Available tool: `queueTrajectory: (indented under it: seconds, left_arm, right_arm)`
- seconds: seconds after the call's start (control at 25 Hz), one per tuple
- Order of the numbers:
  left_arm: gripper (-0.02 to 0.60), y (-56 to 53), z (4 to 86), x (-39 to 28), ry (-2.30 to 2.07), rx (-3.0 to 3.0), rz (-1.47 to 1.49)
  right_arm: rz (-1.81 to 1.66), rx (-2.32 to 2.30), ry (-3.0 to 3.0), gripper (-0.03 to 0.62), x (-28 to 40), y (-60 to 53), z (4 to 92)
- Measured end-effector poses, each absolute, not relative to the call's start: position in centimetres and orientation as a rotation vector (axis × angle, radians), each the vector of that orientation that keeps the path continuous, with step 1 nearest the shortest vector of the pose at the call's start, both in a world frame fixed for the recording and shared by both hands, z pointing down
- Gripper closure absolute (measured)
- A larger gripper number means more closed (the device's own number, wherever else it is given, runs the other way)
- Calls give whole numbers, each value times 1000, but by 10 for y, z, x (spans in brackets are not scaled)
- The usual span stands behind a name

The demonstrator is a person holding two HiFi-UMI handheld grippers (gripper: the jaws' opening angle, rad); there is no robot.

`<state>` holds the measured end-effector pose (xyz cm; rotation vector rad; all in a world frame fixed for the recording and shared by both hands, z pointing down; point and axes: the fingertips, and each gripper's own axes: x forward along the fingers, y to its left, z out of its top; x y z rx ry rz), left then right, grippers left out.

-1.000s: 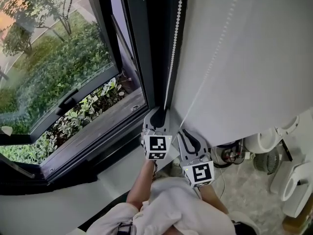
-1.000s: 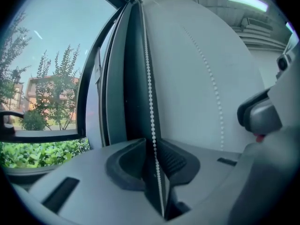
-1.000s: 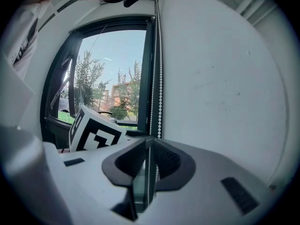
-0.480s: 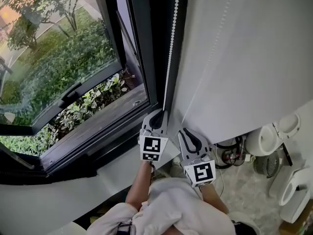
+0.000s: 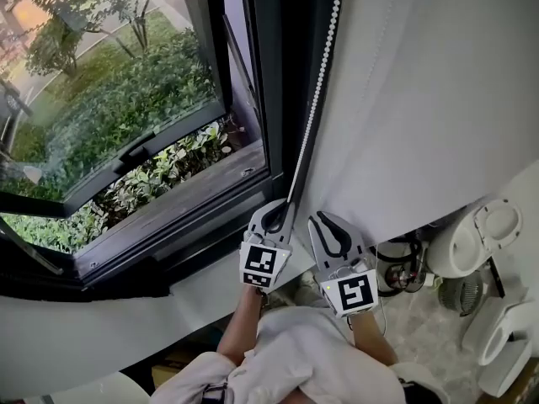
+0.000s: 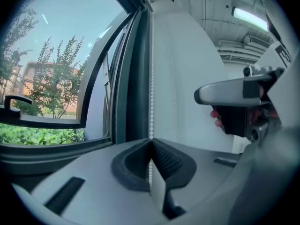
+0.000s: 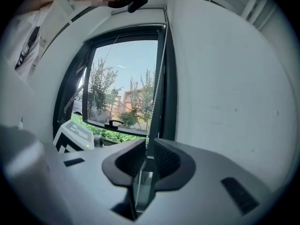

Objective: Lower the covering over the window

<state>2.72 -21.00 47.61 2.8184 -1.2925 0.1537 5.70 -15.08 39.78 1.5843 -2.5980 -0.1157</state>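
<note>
Head view: I've got both tools just below centre, side by side, tips pointing to 12. L gripper (image 5: 284, 208) is on the bead chain (image 5: 313, 99). The chain enters at the top edge, approx 1 o'clock, and runs down-left along the dark window frame (image 5: 274, 74) straight into the tips. In the L gripper view the jaws are fully together w/ the chain clamped in the seam, and the chain rises straight to 12 from there.

R gripper (image 5: 321, 219) sits just beside it at its 3 o'clock, near but apart. In the R gripper view its jaws stand narrow, w/ a thin slit betw. the pads and the frame showing thru it. A chain strand drops along the frame toward that slit. I can't tell if it passes betw. the pads or touches them.

The covering itself I can't pick out for certain in any view; the chain is the part I see.

The open sash (image 5: 135, 154) is at 9–10 o'clock, w/ shrubs (image 5: 126, 91) outside. A white wall (image 5: 438, 99) fills 1–3 o'clock, right of the frame. The wearer's forearm (image 5: 244, 322) and white sleeve (image 5: 312, 356) are at 6 o'clock, behind the tools.
</note>
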Motion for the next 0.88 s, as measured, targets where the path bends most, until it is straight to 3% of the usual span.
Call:
queueTrajectory:
  seconds: [0.88]
  left_arm:
    - [568,-139,486,29,-1112,2857,115]
  right_arm:
    - [-344,1513,-2773,503,26,-159,309]
